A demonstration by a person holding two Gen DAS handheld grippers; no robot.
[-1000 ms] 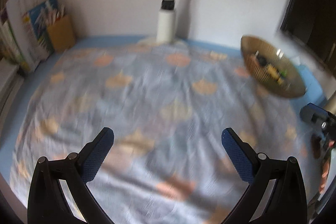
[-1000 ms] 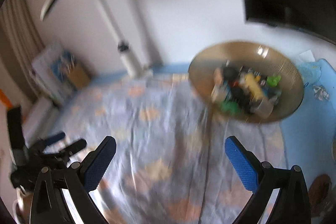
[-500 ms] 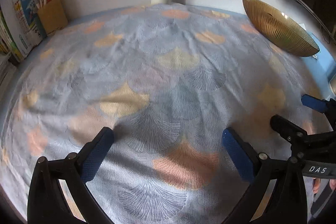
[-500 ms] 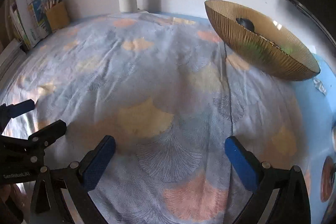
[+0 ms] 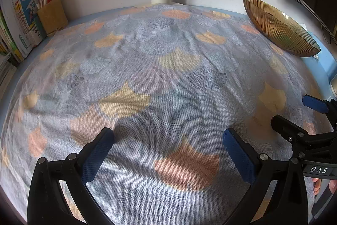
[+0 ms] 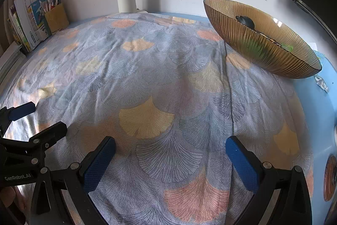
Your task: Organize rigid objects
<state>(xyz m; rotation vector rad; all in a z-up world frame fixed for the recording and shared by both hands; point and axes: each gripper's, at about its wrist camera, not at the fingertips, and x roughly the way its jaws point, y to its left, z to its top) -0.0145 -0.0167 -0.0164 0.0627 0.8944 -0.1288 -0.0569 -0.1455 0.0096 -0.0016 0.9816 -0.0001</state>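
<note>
Both grippers have dropped low; bowl [image 6: 261, 43] sits far beyond right gripper [image 6: 170, 158].

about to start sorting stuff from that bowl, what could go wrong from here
1. The ribbed amber bowl looks steeply tipped in these views at the cloth's far right edge; a nudge from the open right gripper could rock it and spill the dark and green pieces inside.
2. The patterned cloth is loose and wrinkled, so dragging fingers may bunch it and shift the bowl.
3. The left gripper, also open, sits close beside the right; they could collide.
</note>
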